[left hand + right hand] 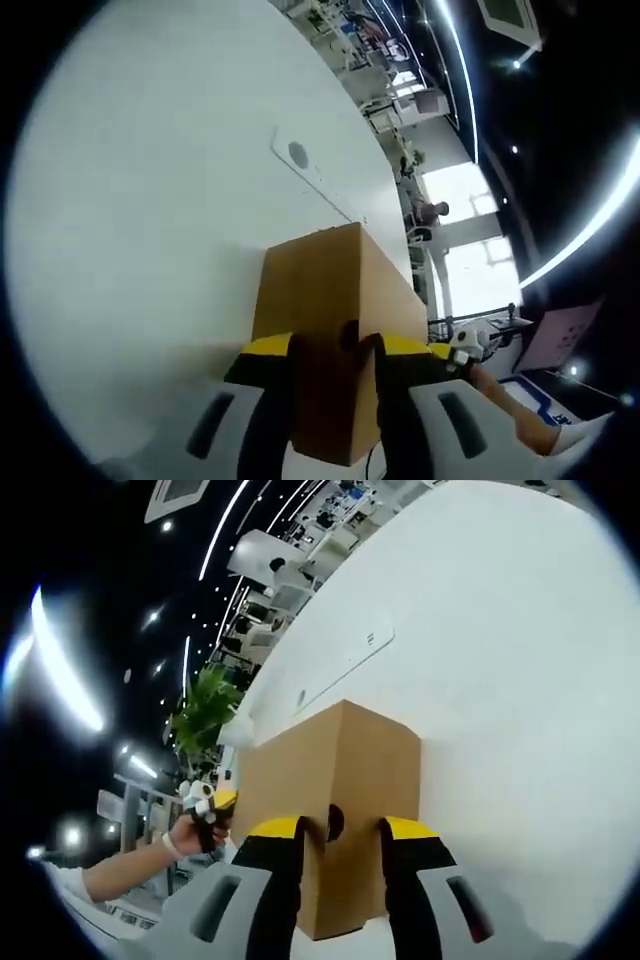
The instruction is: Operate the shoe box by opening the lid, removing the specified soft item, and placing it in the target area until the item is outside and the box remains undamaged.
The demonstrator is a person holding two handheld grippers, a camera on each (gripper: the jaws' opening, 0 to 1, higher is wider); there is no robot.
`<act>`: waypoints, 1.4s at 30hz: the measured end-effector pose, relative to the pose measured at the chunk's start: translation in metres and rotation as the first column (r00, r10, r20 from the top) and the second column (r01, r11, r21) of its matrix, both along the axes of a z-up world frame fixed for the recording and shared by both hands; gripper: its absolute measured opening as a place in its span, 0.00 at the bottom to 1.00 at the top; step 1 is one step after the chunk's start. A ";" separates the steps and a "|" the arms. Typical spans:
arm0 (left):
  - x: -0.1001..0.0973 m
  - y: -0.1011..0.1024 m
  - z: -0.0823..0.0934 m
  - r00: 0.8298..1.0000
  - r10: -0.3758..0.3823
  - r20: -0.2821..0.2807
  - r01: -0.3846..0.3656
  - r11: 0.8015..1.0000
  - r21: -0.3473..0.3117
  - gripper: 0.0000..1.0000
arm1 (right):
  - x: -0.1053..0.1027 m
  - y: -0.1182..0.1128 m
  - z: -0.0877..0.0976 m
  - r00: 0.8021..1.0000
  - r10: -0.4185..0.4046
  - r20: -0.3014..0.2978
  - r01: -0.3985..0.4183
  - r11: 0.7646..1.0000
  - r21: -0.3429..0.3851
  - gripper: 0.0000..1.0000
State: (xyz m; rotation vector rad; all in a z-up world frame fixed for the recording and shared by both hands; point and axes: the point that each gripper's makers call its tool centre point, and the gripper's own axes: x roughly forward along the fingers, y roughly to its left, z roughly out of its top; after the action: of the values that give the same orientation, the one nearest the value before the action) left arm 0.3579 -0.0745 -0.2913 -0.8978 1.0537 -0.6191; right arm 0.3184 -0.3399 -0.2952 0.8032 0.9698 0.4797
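Note:
A brown cardboard shoe box (325, 285) stands with its lid closed on a white table (150, 220). My left gripper (335, 347) clamps the box's near end, its yellow-tipped jaws on either side of a round finger hole (347, 333). The right gripper (466, 344), held by a hand (500, 392), shows at the far end. From the opposite end, my right gripper (335, 827) grips the shoe box (335, 780) the same way around its finger hole (334, 822). The left gripper (207, 805) and a hand (180, 840) sit beyond the far end. The box's contents are hidden.
A flush cable plate (300, 160) (345, 665) is set into the table (520, 680) behind the box. A green plant (205, 715) and office desks lie past the table's edge. A pink panel (560, 335) stands at the right.

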 end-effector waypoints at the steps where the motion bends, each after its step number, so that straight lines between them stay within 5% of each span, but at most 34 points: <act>1: 0.000 0.000 0.000 1.000 0.006 -0.001 -0.006 1.000 -0.001 0.30 | 0.000 0.000 0.000 1.000 0.002 0.000 -0.002 1.000 0.001 0.29; 42: -0.009 0.000 0.000 1.000 0.012 -0.003 -0.012 1.000 0.001 0.31 | 0.004 -0.001 0.000 0.999 0.037 -0.008 -0.038 0.999 -0.008 0.29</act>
State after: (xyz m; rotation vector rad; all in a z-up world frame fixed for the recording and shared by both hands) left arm 0.3494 -0.0747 -0.2915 -0.9036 1.0509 -0.6074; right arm 0.3227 -0.3411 -0.2949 0.7810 0.9949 0.5049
